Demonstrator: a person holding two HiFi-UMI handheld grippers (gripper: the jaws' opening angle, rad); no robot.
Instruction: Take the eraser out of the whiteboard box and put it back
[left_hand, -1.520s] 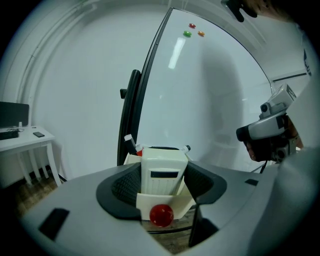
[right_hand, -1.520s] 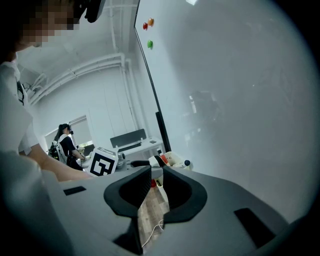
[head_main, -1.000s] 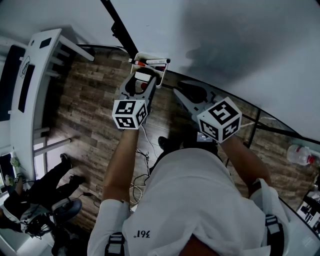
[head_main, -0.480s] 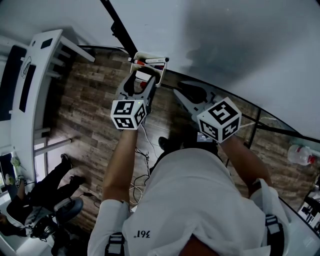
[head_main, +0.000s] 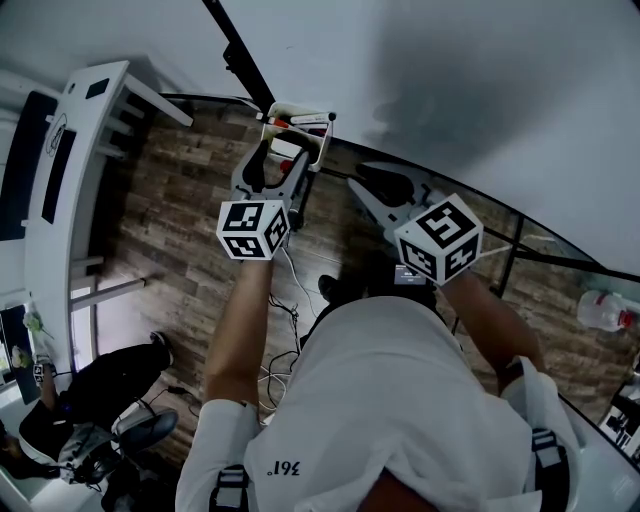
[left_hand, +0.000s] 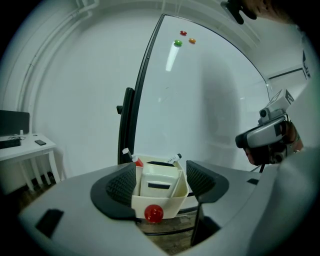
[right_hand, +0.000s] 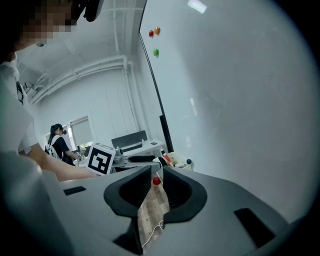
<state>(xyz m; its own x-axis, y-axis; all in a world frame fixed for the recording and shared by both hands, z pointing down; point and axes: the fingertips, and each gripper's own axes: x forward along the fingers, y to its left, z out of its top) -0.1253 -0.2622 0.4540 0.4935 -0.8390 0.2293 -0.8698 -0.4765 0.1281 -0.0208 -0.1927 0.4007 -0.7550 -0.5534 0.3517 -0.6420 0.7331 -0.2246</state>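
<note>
The cream whiteboard box (left_hand: 161, 201) hangs on the board's lower frame with a red magnet (left_hand: 153, 213) on its front. The white eraser (left_hand: 159, 181) stands inside it, with markers (left_hand: 172, 159) behind. My left gripper (left_hand: 161, 184) is open; its jaws have just been opening and flank the box without pressing on it. In the head view the left gripper (head_main: 281, 160) sits just short of the box (head_main: 303, 126). My right gripper (head_main: 362, 186) hangs to the right, its jaws a narrow gap apart with nothing between them (right_hand: 153, 192).
The whiteboard (head_main: 450, 80) fills the top, with small magnets (left_hand: 177, 43) high on it. A white desk (head_main: 60, 170) stands at the left on the wood floor, a seated person (head_main: 90, 400) is at lower left, and a bottle (head_main: 600, 308) at far right.
The left gripper's jaws have spread and it has drawn back a little from the box. The white eraser seen between the jaws earlier now rests in the box. The right gripper has not moved.
</note>
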